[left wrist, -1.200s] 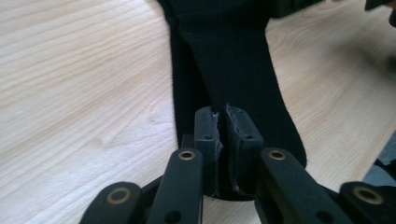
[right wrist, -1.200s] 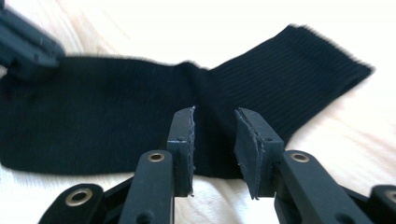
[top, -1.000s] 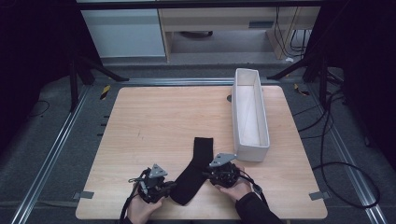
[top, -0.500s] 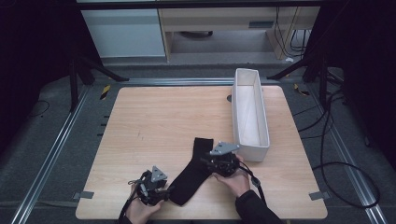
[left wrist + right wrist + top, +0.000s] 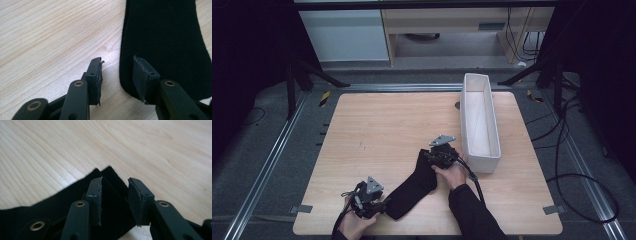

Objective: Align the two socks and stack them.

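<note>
A black sock point(image 5: 412, 190) lies flat and slanted on the wooden table point(image 5: 377, 130). My left gripper point(image 5: 384, 204) is at the sock's near end. In the left gripper view its jaws point(image 5: 117, 65) have just been opening; they stand apart with the rounded edge of the sock point(image 5: 165, 37) under the right one and nothing pinched. My right gripper point(image 5: 426, 157) is at the sock's far end. Its jaws point(image 5: 115, 185) have just been opening too and straddle the ribbed corner of the sock point(image 5: 50, 202) without pressing on it.
A long white tray point(image 5: 482, 85) stands along the table's right side, close to my right hand. Bare wood stretches across the left and far parts of the table. Metal rails and cables run around the table.
My right gripper has moved away from the person along the sock, from its middle to its far end. The left hand has stayed at the near end.
</note>
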The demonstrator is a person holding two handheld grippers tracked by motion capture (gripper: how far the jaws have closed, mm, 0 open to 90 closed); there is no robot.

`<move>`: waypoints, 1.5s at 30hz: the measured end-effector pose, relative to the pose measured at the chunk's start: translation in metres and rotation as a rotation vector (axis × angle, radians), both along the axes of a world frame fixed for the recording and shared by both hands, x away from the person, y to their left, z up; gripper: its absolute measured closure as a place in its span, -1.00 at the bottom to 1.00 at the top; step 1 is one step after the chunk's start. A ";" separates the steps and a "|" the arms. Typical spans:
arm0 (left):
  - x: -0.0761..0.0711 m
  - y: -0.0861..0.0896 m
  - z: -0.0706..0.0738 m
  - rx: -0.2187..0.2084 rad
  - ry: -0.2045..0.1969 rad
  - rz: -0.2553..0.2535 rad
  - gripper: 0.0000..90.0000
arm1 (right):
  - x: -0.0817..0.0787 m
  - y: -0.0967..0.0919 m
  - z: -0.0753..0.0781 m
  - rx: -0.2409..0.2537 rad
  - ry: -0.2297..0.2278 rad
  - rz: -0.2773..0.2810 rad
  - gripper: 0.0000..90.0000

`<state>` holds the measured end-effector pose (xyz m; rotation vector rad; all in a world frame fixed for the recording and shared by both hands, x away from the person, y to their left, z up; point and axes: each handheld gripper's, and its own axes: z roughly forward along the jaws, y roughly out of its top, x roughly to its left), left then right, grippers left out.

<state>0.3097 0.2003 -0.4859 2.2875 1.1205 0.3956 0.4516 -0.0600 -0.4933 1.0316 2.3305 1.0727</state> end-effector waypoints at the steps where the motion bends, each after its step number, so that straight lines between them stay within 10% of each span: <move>1: 0.000 0.000 0.000 0.001 -0.002 -0.002 0.31 | 0.001 -0.001 -0.003 -0.010 0.009 0.000 0.46; 8: 0.000 -0.001 -0.001 -0.002 -0.002 0.000 0.33 | -0.003 0.000 0.001 -0.026 -0.001 0.017 0.87; 16: 0.001 -0.001 -0.001 0.000 -0.003 -0.005 0.34 | -0.003 -0.004 0.009 0.050 -0.091 -0.031 0.87; 30: -0.001 0.000 0.005 -0.036 -0.035 -0.011 0.25 | 0.001 -0.004 0.002 0.003 -0.080 -0.067 0.60; 38: -0.009 0.005 0.011 -0.071 -0.040 -0.028 0.19 | -0.045 -0.009 0.036 0.101 -0.074 0.070 0.41; 45: -0.018 0.003 0.006 -0.061 -0.025 -0.049 0.13 | -0.085 -0.008 0.010 0.055 0.008 0.156 0.37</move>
